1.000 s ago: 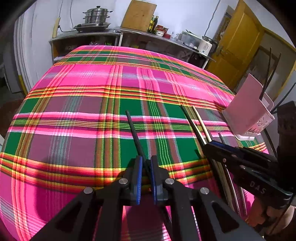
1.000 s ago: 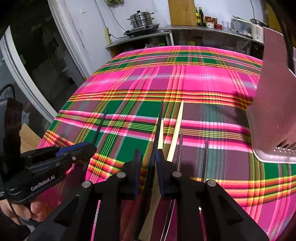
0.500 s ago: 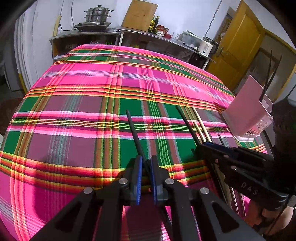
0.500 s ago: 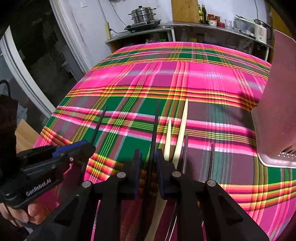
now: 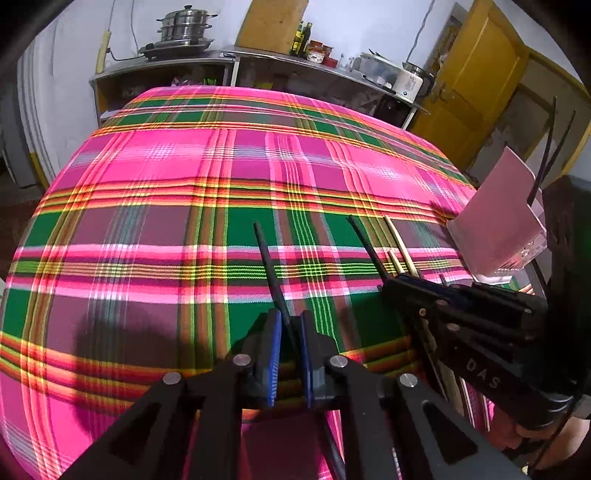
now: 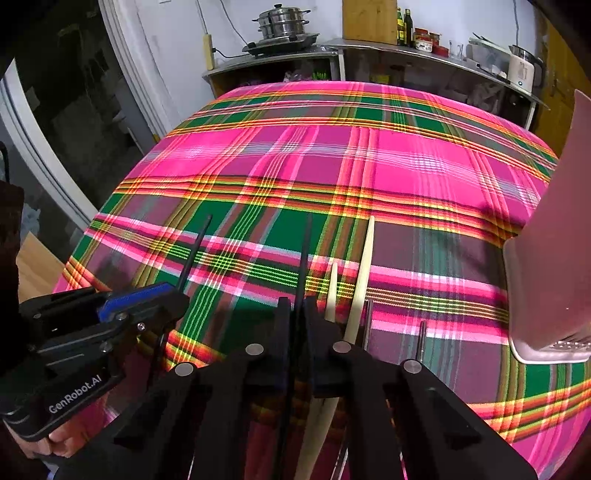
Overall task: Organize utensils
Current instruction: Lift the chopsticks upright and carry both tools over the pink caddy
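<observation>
Both grippers now pinch a black chopstick each: the right gripper point(image 6: 298, 314) has just clamped its black chopstick point(image 6: 306, 254), the left gripper point(image 5: 290, 326) grips another black chopstick point(image 5: 266, 258), so both look ready for the pink holder point(image 5: 498, 218).

Four black chopsticks point(image 5: 267, 258) (two standing in the holder), two pale chopsticks point(image 6: 364, 266), one pink holder point(image 5: 498, 218).

White lettering reading "GenRobot.AI" runs along the black body of the left tool point(image 6: 147, 295), seen from the right wrist camera just above the hand point(image 6: 48, 443) that grips it. From the left wrist camera, the letters "DAS" stand in pale print on the black body of the right tool point(image 5: 395, 282). The bottles and jars point(image 6: 413, 31) on the far shelf carry labels, but they are too small and blurred to read.
</observation>
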`<state>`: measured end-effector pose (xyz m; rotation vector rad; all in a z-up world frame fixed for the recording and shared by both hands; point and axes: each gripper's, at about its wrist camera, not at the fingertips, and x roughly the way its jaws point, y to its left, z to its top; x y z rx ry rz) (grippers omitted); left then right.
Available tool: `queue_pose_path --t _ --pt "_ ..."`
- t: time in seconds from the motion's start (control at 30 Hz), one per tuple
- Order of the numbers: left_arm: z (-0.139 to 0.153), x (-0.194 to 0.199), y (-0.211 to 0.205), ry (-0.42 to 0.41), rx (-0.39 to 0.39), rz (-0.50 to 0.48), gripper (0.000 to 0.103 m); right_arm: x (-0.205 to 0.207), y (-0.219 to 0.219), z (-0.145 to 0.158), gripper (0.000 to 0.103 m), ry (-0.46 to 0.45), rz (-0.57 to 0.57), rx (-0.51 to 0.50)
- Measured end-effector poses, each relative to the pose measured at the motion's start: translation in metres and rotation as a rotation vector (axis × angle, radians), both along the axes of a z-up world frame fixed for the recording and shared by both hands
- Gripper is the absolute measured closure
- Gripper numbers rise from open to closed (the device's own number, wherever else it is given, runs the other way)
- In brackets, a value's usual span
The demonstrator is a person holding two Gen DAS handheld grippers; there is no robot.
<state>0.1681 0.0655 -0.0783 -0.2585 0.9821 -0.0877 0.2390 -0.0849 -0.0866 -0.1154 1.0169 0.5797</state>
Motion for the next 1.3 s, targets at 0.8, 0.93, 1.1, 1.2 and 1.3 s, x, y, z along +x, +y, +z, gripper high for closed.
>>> queue_pose_path --t 0.8,0.93,1.1,1.2,1.3 --pt "0.113 -0.051 -0.013 -0.220 -0.006 -0.071 0.098 -0.046 -0.053 0.108 0.098 -0.153 -0.054 0.214" --pt "0.136 -0.062 -0.022 -0.267 -0.012 -0.105 0.098 -0.059 -0.065 0.127 0.098 -0.190 -0.071 0.242" --pt "0.152 -0.066 -0.031 -0.297 -0.022 -0.132 0.098 -0.070 -0.080 0.143 0.098 -0.223 -0.093 0.264" --pt "0.160 -0.065 -0.037 -0.309 -0.031 -0.145 0.098 -0.075 -0.089 0.151 0.098 -0.240 -0.106 0.273" --pt "0.165 -0.065 -0.044 -0.318 -0.043 -0.165 0.098 -0.079 -0.099 0.157 0.098 -0.256 -0.123 0.278"
